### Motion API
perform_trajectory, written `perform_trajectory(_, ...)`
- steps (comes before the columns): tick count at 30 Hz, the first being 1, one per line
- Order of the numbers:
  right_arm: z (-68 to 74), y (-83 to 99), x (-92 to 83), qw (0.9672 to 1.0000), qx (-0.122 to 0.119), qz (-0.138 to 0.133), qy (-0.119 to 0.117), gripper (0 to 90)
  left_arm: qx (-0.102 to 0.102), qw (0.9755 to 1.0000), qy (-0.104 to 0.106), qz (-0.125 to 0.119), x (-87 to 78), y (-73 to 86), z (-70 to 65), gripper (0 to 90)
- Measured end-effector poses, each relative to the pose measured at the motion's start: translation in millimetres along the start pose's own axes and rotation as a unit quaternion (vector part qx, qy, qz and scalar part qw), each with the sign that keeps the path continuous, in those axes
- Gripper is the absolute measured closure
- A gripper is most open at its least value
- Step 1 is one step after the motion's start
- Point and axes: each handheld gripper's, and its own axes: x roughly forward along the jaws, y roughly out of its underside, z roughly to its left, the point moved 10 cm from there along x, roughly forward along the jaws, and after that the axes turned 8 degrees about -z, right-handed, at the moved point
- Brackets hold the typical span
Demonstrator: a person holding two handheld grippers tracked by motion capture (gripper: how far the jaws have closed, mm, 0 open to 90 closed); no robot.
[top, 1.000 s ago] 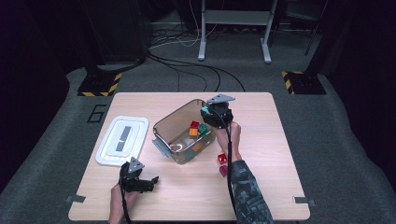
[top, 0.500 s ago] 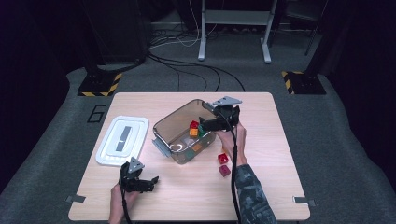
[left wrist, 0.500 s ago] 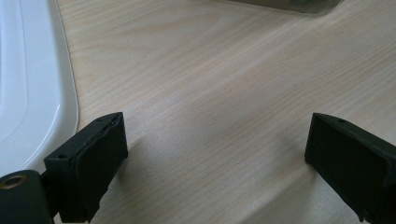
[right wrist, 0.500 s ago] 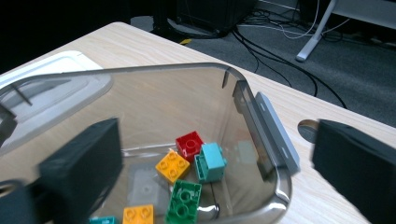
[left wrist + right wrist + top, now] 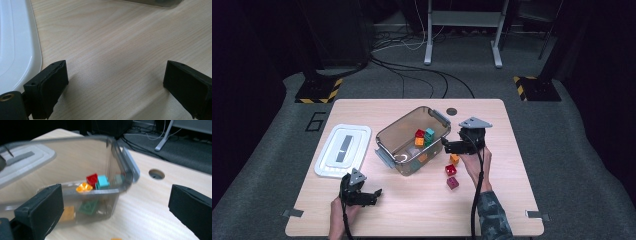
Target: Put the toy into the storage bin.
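Your right gripper point(image 5: 451, 146) hangs just off the clear bin's point(image 5: 388, 136) 3 o'clock wall, its jaws having just sprung fully wide with nothing between them. Inside the bin lie red, teal and orange bricks point(image 5: 96, 182). At 6 o'clock from that gripper, an orange brick point(image 5: 454, 159) and two red bricks point(image 5: 451, 170) sit on the table point(image 5: 512, 200). Your left gripper point(image 5: 374, 194) rests at the table's 7 o'clock, spread open and empty, beside the white lid point(image 5: 343, 150).

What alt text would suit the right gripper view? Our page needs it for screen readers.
The right gripper, jaws wide open and empty, faces a clear plastic bin on a wooden table. Inside lie a red brick, teal brick, orange brick and green brick; a white lid lies behind.
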Motion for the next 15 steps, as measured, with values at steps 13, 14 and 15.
perform_trajectory(13,-10.0,61.7,8.2,0.9989,0.023,0.042,-0.003,0.0,0.0,1.0,-0.003,0.001,0.1,0.1,0.8,4.9)
perform_trajectory(14,-10.8,65.7,9.6,0.9987,0.024,0.044,-0.002,0.0,0.001,1.0,-0.003,0.001,0.0,0.2,0.9,4.8)
perform_trajectory(15,-11.0,70.5,11.4,0.9982,0.027,0.052,-0.005,0.0,0.001,1.0,-0.003,0.001,0.0,0.2,0.9,4.8)
